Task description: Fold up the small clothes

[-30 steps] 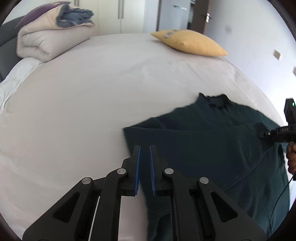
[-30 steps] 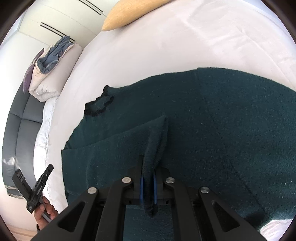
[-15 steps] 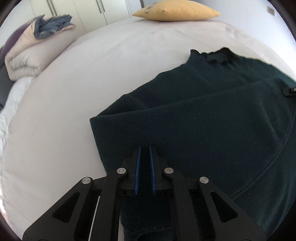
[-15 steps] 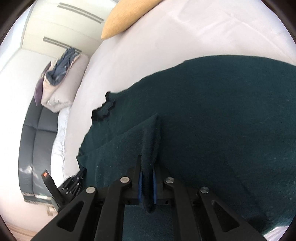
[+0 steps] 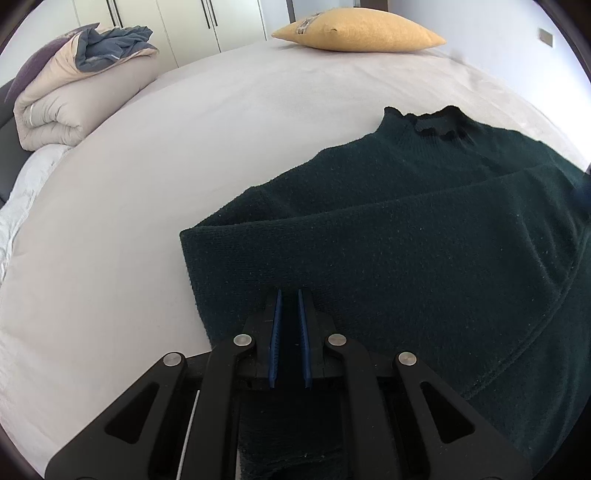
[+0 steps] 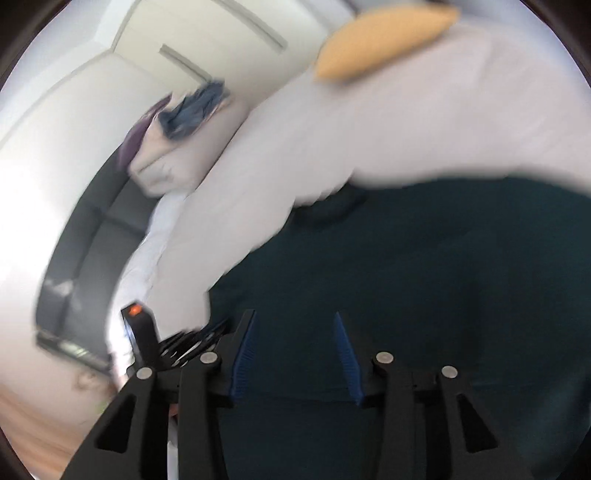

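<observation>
While the right view is motion-blurred, the count still holds: one dark green sweater, one yellow pillow, one rolled beige duvet with a grey-blue cloth bundled on top, one bed, two tools. The sweater lies flat on the near right part of the bed, collar toward the far side, one layer folded across its body with the fold edge at the left. Pillow sits at the far edge of the bed; duvet at far left.

My left tool: blue pads almost together, a narrow slit between them, low over the sweater's near left part. Fabric runs under and between the fingers, but I cannot tell whether the pads actually pinch it.

My right tool: jaws opening, pads well apart, nothing between them, only sweater beneath. The left tool shows at the lower left of that view.

Versus a second ago: the right tool was clamped on a raised ridge of sweater; that ridge is out of the jaws now and the view has swung. The left tool has come down from above the sweater's left edge to sit over the fabric, gap unchanged.
</observation>
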`<state>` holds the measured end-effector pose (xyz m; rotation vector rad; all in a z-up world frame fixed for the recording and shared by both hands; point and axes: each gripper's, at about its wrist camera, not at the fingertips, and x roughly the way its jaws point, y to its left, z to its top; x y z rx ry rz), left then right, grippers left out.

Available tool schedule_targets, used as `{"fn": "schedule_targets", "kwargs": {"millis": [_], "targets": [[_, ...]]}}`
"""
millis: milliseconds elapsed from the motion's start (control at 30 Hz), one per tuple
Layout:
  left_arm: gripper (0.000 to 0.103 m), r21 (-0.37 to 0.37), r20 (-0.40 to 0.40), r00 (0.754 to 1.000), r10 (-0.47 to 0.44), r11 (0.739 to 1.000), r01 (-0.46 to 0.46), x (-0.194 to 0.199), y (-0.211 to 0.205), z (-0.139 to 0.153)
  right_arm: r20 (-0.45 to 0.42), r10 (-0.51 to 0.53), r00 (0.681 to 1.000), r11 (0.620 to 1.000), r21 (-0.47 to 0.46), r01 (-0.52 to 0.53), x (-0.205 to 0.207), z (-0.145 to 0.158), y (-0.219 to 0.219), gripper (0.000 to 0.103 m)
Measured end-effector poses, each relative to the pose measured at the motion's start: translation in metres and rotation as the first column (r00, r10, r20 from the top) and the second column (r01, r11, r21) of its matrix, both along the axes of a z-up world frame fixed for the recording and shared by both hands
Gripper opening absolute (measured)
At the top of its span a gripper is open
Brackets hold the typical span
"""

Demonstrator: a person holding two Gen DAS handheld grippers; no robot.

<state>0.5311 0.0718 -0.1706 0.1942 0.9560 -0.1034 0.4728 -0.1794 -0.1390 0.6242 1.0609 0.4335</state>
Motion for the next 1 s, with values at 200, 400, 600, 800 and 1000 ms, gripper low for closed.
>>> {"fn": "schedule_targets", "kwargs": {"millis": [200,400,600,800,1000], "targets": [[0.009,-0.009,0.026,1.000,0.000,1.000,0.000,-0.004,0.002,-0.001,-0.094,-0.246,0.965,0.954,0.152,0.258,-0.014,-0.050,-0.087,0.000],[0.009,-0.022,0.044,0.999,0.013,1.000,-0.012,-0.011,0.006,0.006,0.048,-0.590,0.806,0.805,0.112,0.582,-0.124,0.000,-0.212,0.039],[0.009,-0.064,0.085,0.996,0.019,0.998,-0.014,-0.041,-0.007,0.039,0.038,-0.849,0.527,0.527,0.118,0.841,-0.272,0.018,-0.321,0.069],[0.009,-0.160,0.088,0.996,-0.035,0.986,0.048,-0.071,-0.043,0.055,-0.094,-0.913,0.398,0.370,0.224,0.902,-0.323,-0.007,-0.364,0.055],[0.009,-0.211,0.043,0.998,-0.055,0.975,0.063,-0.080,-0.071,0.052,-0.122,-0.921,0.370,0.333,0.244,0.911,-0.299,-0.014,-0.367,0.060]]}}
